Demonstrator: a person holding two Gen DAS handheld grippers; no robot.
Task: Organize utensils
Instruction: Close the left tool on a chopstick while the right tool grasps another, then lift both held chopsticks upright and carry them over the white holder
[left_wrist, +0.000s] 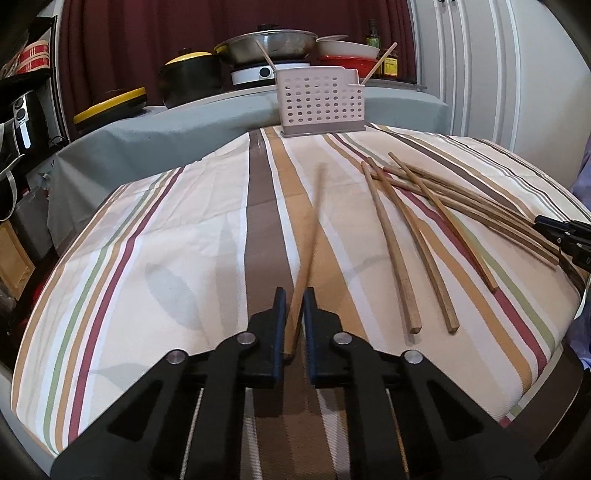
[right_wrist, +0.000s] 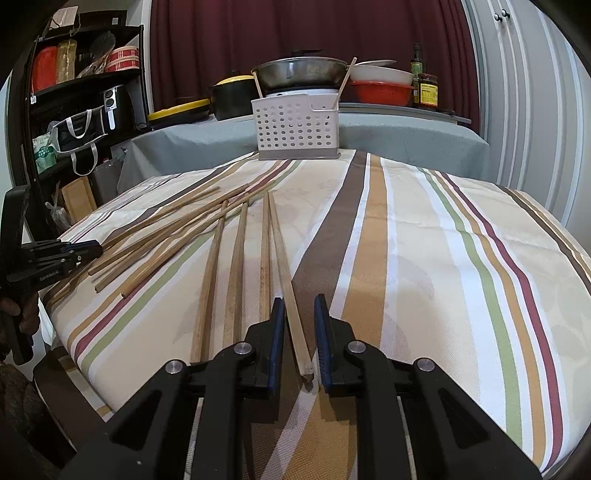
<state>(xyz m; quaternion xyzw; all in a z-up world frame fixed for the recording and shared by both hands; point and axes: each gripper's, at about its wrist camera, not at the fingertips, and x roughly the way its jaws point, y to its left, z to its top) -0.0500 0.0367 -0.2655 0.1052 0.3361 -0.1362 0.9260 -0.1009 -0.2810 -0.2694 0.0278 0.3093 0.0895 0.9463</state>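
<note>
Between my left gripper pads, blurred chopstick clamped; right gripper narrowly parted around second chopstick, contact unclear.

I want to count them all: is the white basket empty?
No. Two chopsticks already stick up out of the basket.

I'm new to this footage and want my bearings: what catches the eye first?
Wooden chopsticks lie scattered across a striped tablecloth. A white perforated utensil holder stands at its far edge, two sticks already inside. Each gripper has a chopstick between its jaws: the left gripper clamps one, the right gripper straddles another.
</note>
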